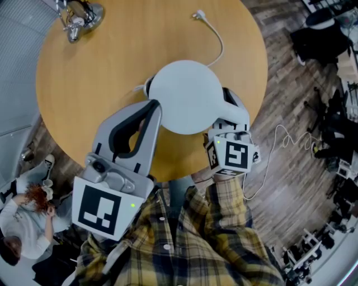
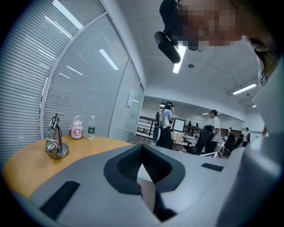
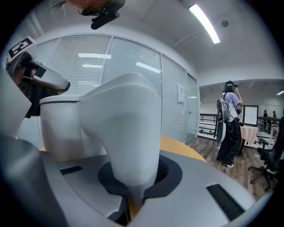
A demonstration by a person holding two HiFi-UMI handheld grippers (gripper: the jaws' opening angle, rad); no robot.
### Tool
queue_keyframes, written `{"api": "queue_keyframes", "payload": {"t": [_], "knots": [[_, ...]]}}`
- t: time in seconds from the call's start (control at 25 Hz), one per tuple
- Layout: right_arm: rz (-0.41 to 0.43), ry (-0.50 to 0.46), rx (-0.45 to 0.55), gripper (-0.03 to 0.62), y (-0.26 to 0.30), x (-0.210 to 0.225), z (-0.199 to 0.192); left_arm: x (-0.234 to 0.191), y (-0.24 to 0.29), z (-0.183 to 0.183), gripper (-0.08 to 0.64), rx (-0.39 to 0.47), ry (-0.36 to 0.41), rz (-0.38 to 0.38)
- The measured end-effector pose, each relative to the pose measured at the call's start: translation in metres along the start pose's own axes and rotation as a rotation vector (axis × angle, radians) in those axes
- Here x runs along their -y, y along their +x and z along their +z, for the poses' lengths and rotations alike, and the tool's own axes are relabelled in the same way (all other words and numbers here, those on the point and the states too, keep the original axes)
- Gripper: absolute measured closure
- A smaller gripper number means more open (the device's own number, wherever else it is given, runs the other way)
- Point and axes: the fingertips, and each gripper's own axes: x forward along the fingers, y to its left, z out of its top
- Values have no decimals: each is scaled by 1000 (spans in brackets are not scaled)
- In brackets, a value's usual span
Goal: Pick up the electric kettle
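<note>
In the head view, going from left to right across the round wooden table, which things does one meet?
Shiny silver metal stand → left hand-held gripper → white rounded electric kettle → right hand-held gripper, which grips the kettle.

Landmark: kettle.
- Beyond kettle and to its far left: broad bare table, open passage.
- Cord runs from kettle's far right side to plug, crossing that stretch.
- Metal stand far left of kettle, well apart.
- Near left side blocked by left gripper.
- Handle side taken by right gripper.
</note>
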Motion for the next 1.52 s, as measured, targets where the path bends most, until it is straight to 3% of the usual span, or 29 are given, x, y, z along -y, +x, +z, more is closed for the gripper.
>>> {"api": "queue_keyframes", "payload": {"t": [0.6, 1.0, 1.52], "knots": [[-36, -3, 20, 553, 9, 7, 19, -9, -2, 13, 557, 21, 4, 27], [-14, -62, 32, 552, 3, 6, 47, -8, -11, 28, 557, 54, 7, 51], [45, -59, 71, 552, -27, 16, 103, 8, -27, 70, 557, 140, 57, 63]]}}
